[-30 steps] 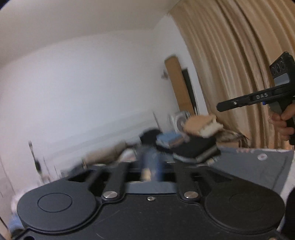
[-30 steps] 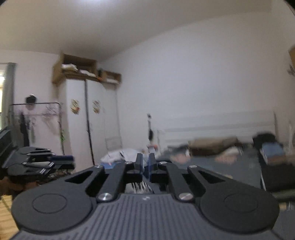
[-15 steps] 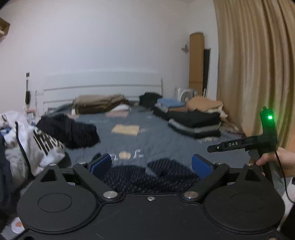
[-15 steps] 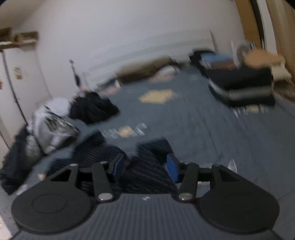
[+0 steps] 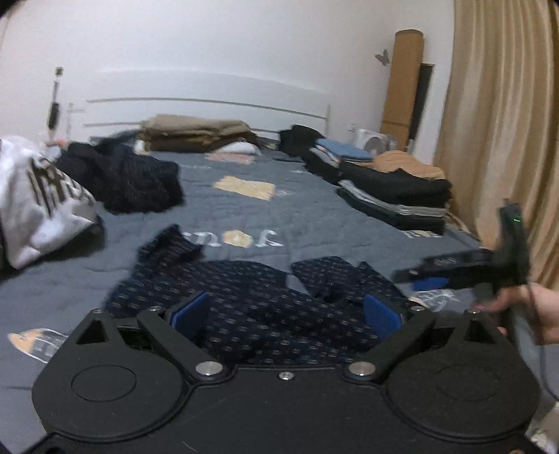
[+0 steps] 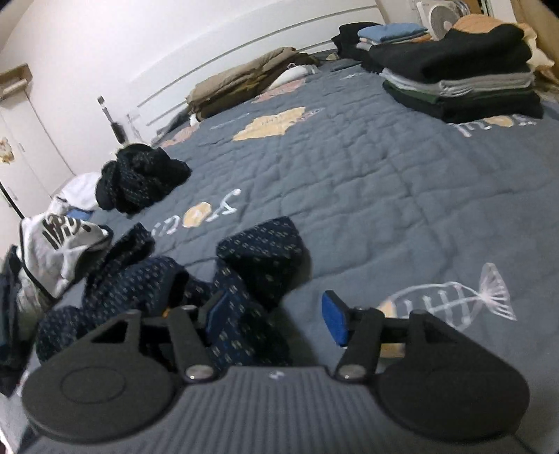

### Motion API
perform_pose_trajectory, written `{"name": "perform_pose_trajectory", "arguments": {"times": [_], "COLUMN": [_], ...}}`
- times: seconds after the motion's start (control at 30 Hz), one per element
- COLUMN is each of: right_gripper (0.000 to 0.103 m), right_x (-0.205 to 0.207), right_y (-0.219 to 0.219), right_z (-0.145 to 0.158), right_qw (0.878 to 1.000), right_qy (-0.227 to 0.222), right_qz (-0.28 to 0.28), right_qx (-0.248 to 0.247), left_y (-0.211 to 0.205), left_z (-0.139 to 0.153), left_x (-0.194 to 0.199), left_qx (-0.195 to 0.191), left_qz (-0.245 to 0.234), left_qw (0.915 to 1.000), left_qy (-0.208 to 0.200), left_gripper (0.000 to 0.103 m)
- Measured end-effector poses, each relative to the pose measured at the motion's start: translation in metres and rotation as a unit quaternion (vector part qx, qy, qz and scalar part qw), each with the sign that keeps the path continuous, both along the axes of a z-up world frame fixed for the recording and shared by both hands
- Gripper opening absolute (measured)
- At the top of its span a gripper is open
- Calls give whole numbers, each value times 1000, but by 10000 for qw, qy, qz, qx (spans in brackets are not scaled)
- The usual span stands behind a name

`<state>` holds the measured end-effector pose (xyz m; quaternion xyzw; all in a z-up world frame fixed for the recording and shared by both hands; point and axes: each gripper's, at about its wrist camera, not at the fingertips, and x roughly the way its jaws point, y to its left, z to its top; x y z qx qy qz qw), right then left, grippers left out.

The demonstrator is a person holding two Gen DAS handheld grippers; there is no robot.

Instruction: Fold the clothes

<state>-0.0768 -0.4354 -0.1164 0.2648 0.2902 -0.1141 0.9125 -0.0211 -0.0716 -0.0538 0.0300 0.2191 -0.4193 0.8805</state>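
Navy patterned garment (image 5: pixel 244 297) is lying rumpled on the near edge of the bed (image 6: pixel 384 181), so I'm hovering my left gripper (image 5: pixel 286 314) and right gripper (image 6: pixel 276 314) over it, fingers spread wide and holding nothing, likely to pick out corners. Folded stacks (image 6: pixel 461 73) are sitting along the curtain side; loose clothes (image 5: pixel 122 178) are waiting opposite.

Black left gripper (image 5: pixel 286 314), blue-padded fingers (image 5: pixel 190 312), silver screws.

Grey quilted bedspread (image 6: pixel 401 181), white headboard (image 5: pixel 209 101), tan curtain (image 5: pixel 499 122), small fan (image 6: pixel 442 15), white wardrobe (image 6: pixel 21 150)
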Motion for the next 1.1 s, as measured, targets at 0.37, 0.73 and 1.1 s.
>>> {"name": "perform_pose_trajectory", "arguments": {"times": [0.37, 0.73, 1.1], "right_gripper": [47, 5, 5], "right_x": [42, -39, -199], "right_y": [13, -24, -42], "right_z": [-20, 49, 145], "right_qw": [9982, 9782, 8503], "right_qy": [271, -1498, -2139], "right_qz": [347, -1297, -4134], "right_qx": [413, 620, -2455], "left_y": [-7, 0, 1], "left_z": [0, 5, 12], "left_x": [-3, 7, 7], "left_qx": [-65, -360, -537], "left_qz": [-207, 92, 168], "left_qw": [9998, 9992, 9982], "left_qy": [0, 152, 221], "left_gripper": [96, 96, 96]}}
